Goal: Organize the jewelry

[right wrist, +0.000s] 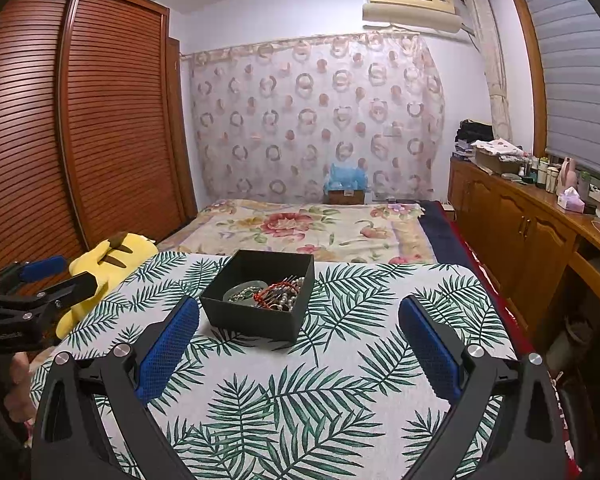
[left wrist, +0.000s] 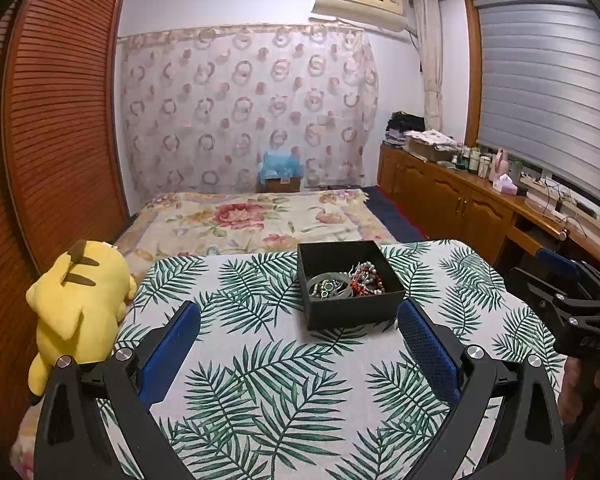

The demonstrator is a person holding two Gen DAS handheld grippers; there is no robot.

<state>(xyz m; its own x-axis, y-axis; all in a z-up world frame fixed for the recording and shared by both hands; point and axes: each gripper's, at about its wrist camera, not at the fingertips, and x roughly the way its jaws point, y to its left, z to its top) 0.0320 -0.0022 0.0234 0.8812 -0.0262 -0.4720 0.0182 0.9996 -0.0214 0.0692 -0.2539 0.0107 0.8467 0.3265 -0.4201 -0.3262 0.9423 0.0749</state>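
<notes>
A black open box [left wrist: 352,314] stands on a table with a palm-leaf cloth [left wrist: 260,380]. Inside it lies a heap of jewelry [left wrist: 348,282]: grey bangles, silver beads, a red bead string. The box [right wrist: 256,324] and the jewelry [right wrist: 270,292] also show in the right wrist view. My left gripper [left wrist: 299,324] is open and empty, held above the cloth just short of the box. My right gripper [right wrist: 299,320] is open and empty, with the box ahead between its fingers toward the left one. Each gripper shows at the edge of the other's view.
A yellow plush toy [left wrist: 76,304] lies at the table's left edge. A bed with a floral cover [left wrist: 256,216] is behind the table. A wooden wardrobe [left wrist: 60,120] stands at left, a wooden cabinet with bottles [left wrist: 480,200] at right.
</notes>
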